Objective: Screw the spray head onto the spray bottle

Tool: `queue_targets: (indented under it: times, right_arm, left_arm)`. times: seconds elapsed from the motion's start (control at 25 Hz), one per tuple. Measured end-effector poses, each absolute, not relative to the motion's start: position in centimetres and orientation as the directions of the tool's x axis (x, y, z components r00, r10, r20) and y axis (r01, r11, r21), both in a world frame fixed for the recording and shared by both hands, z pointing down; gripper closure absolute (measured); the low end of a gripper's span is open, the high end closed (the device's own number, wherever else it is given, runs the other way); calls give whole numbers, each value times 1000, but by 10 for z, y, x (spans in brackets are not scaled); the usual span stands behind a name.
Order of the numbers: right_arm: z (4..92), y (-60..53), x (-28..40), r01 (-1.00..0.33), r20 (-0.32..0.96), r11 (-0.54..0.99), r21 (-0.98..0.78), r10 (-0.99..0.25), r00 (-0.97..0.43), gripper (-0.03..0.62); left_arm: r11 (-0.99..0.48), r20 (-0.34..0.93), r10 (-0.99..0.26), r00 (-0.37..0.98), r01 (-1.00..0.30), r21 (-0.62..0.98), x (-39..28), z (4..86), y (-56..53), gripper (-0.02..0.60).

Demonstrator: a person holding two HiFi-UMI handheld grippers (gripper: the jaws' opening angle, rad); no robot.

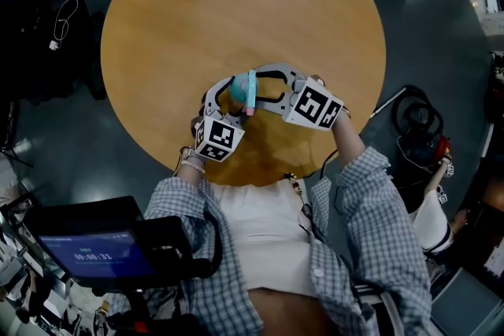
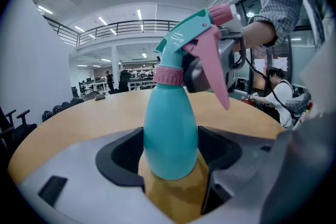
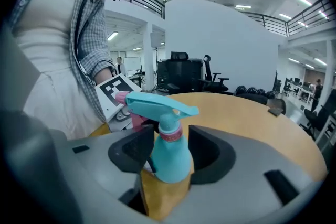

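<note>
Left claw (image 2: pixel 170 153) clamps the spray bottle (image 2: pixel 170 131). Right claw (image 3: pixel 167 150) stands wide about the spray head (image 3: pixel 157 105), unclamped. Tightening step: next, close there and twist.

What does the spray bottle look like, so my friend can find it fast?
Look at the round wooden table. Near the edge closest to the person, the spray bottle stands between the left gripper and the right gripper. It is the only teal thing there, with a pink collar and a pink trigger.
</note>
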State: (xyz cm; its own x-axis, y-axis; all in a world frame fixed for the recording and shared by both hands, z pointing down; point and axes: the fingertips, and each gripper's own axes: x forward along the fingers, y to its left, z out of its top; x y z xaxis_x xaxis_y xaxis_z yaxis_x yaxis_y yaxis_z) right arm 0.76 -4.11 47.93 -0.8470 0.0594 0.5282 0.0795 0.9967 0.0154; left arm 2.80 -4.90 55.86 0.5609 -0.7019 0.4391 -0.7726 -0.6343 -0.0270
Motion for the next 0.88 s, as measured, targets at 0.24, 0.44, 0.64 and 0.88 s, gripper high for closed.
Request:
queue_targets:
  times: [0.24, 0.44, 0.64, 0.88]
  right_arm:
    - [473, -41, 6, -35, 470, 998, 51, -54, -881, 467]
    - [470, -41, 10, -353, 378, 933, 70, -353, -856, 468]
    - [471, -41, 9, -581, 325, 813, 35, -559, -763, 471]
    - [473, -41, 12, -564, 328, 826, 1, -533, -780, 470]
  left_arm:
    - [-621, 441, -712, 547, -783, -32, 29, 557, -48, 250]
    - [-604, 437, -727, 530, -796, -41, 29, 556, -47, 250]
    - [-567, 438, -750, 495, -823, -40, 25, 557, -46, 250]
    - [-604, 441, -727, 526, -796, -47, 26, 557, -47, 250]
